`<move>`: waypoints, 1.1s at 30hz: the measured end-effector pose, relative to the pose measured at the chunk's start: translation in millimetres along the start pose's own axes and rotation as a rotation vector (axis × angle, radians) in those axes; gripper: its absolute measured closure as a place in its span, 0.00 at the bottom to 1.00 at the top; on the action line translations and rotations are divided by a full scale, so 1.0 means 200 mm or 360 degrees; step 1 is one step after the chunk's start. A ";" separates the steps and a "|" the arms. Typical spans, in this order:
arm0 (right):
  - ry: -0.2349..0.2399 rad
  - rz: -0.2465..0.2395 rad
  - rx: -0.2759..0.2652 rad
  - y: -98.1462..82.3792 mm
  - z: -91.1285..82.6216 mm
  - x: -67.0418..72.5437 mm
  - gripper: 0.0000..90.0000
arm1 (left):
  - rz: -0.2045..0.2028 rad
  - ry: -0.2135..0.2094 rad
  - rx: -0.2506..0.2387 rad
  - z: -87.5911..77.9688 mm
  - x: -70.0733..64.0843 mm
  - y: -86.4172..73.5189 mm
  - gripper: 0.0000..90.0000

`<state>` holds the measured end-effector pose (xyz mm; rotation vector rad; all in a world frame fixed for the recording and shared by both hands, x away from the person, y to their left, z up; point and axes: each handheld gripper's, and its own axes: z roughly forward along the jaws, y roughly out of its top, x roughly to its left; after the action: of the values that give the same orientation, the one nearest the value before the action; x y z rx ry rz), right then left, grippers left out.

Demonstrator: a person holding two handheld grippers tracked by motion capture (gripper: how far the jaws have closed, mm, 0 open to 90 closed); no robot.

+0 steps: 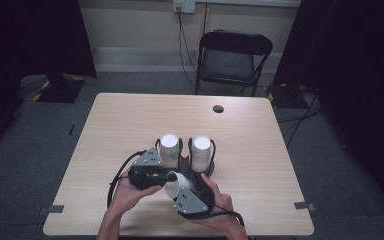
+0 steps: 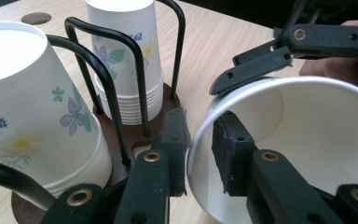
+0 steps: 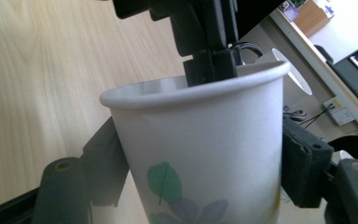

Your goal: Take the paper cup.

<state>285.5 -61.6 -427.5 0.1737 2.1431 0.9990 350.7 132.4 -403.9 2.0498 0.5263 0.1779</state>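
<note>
High view: both hands meet at the near middle of the bench [image 1: 130, 115]. Left tongs [image 1: 169, 176] and right tongs [image 1: 184, 186] come together on a loose paper cup [image 1: 176, 186] lying on its side betw. them, mouth toward the left tongs. Just beyond the tongs stands a wire cup rack [image 1: 185, 152] w/ two upside-down cup stacks [image 1: 169, 149].

Left gripper view: left tongs [image 2: 200, 149] straddle the cup's rim [image 2: 200, 135], one pad inside the cup [image 2: 307, 140], one outside; the outer pad stands just off the wall, so they're spread, not pinching. Right tongs' jaw shows at the far rim. Rack [image 2: 116, 84] and stacks [image 2: 28, 112] sit just left of the jaws.

Right gripper view: right tongs [image 3: 200, 163] pinch the cup [image 3: 205, 149] by its sides, pads pressed on both walls. Left tongs [image 3: 209, 65] hang over the far rim.
</note>
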 end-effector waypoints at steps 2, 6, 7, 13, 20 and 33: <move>0.0001 0.0019 -0.0007 0.00 0.00 0.00 0.32 | -0.0007 0.0015 -0.0025 0.00 -0.01 0.00 0.85; 0.0031 0.0100 -0.0026 -0.01 0.00 -0.02 0.31 | -0.0019 0.0044 -0.0066 0.00 -0.02 -0.01 0.85; 0.0037 0.0124 -0.0034 -0.01 0.00 -0.03 0.32 | -0.0021 0.0047 -0.0069 0.00 -0.02 -0.01 0.85; 0.0052 0.0178 -0.0049 -0.02 0.00 -0.04 0.32 | -0.0015 0.0045 -0.0104 -0.02 -0.02 -0.02 0.86; 0.0075 0.0230 -0.0050 -0.03 0.01 -0.04 0.31 | -0.0048 0.0039 -0.0157 -0.02 -0.01 -0.05 0.86; 0.0059 0.0333 -0.0088 -0.06 0.01 -0.05 0.32 | -0.0110 0.0024 -0.0337 -0.05 0.00 -0.07 0.84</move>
<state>296.8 -71.9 -430.7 0.3615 2.1605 1.1877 342.4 146.5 -411.2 1.8229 0.5626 0.1991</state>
